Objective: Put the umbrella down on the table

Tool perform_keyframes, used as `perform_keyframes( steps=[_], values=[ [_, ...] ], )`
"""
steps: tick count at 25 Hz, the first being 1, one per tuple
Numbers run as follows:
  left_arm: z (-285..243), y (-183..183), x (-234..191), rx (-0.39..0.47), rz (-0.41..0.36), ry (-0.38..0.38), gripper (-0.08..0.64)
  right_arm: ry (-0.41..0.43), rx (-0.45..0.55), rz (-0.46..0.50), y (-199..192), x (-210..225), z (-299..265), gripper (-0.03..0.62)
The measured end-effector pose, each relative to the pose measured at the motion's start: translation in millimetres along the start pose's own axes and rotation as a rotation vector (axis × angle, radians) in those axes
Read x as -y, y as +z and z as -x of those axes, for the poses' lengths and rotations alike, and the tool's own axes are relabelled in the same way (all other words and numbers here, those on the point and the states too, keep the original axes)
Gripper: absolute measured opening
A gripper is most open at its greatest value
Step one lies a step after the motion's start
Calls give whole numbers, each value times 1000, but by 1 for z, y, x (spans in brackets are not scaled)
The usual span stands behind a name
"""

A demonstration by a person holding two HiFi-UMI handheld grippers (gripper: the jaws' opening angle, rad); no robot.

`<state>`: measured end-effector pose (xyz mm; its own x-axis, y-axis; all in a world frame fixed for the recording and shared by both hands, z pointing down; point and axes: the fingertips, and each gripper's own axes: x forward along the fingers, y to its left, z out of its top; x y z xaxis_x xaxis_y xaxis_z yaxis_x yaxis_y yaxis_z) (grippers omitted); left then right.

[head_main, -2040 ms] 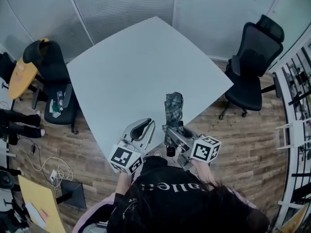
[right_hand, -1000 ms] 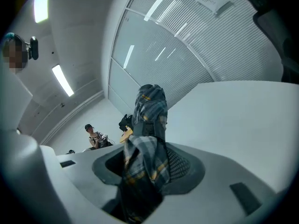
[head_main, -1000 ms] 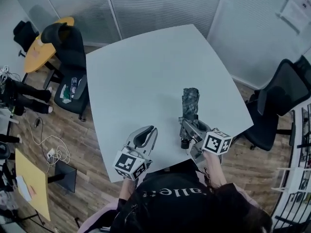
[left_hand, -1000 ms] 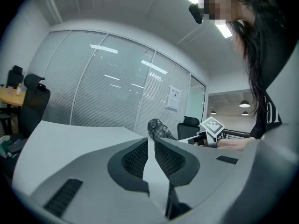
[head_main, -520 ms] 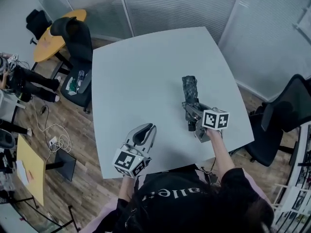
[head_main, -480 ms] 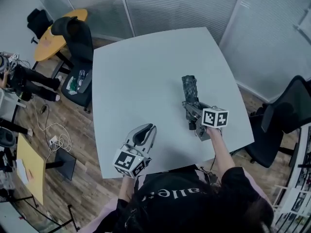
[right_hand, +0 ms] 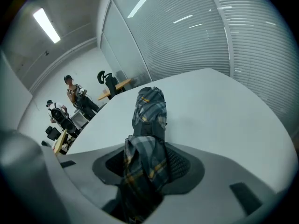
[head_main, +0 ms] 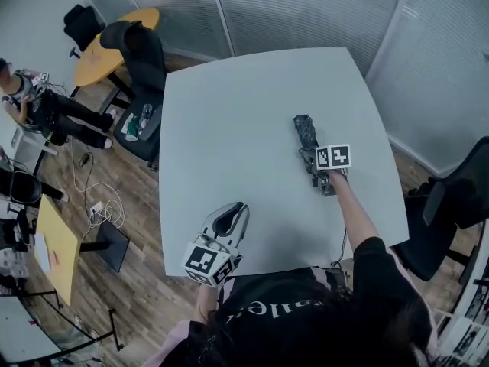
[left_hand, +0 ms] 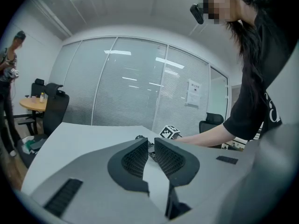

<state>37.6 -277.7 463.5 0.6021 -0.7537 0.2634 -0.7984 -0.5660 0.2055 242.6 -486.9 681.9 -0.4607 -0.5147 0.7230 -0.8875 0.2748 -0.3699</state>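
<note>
The folded plaid umbrella (head_main: pixel 306 132) lies lengthwise low over the right part of the pale grey table (head_main: pixel 229 105), its far end pointing away from me. My right gripper (head_main: pixel 312 159) is shut on its handle end, and the marker cube sits just behind. In the right gripper view the umbrella (right_hand: pixel 149 115) runs out from between the pads of the right gripper (right_hand: pixel 148 164). Whether the umbrella rests on the tabletop I cannot tell. My left gripper (head_main: pixel 233 211) hangs over the table's near edge, jaws close together and holding nothing. The left gripper (left_hand: pixel 148 148) sees the umbrella (left_hand: pixel 140 138) far off.
A black office chair (head_main: pixel 141 48) and a round yellow table (head_main: pixel 107 44) stand beyond the table's left corner. People (head_main: pixel 46 105) are at the far left, with cables (head_main: pixel 95 205) on the wooden floor. Another black chair (head_main: pixel 458 205) stands at the right. Glass walls with blinds close off the back.
My right gripper has carried the umbrella away from my body, farther over the table and lower, and it lies flatter. The left gripper has hardly moved.
</note>
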Motion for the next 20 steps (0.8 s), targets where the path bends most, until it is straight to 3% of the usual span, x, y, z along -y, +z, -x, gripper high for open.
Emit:
perform_keyframes(
  steps=[7,15,20],
  values=[
    [5,-9,-15,-18,17,69,60,-67,-105,67,-8,14,-38,198],
    [-1,-12,-18,-18,45,70,60,-81,-58,70,-11,17,-44,236],
    [-5,-11,-14,-24,42,41,60,-75,-29,21,-11,21,-35,275]
  ],
)
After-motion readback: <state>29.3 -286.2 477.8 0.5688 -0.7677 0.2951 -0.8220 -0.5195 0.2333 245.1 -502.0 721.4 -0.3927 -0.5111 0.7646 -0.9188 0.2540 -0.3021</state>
